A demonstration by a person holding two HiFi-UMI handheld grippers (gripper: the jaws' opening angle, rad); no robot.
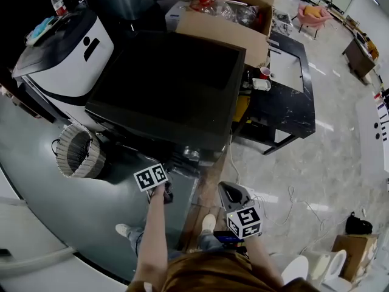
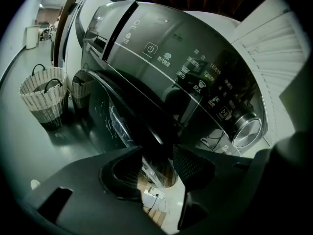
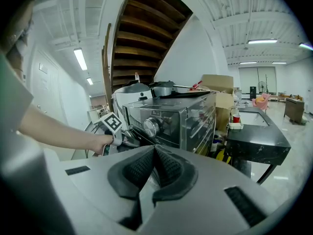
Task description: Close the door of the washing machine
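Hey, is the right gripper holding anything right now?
No, the right gripper has its jaws pressed together with nothing between them.

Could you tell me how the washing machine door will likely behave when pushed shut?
The door looks rigid and solid, so it should probably swing rather than flex. Its glossy rim might let the left gripper slip.

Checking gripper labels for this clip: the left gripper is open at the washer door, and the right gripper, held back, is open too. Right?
No. The right gripper is shut; the right gripper view shows its jaws pressed together, empty. The left gripper is open at the door, as said.
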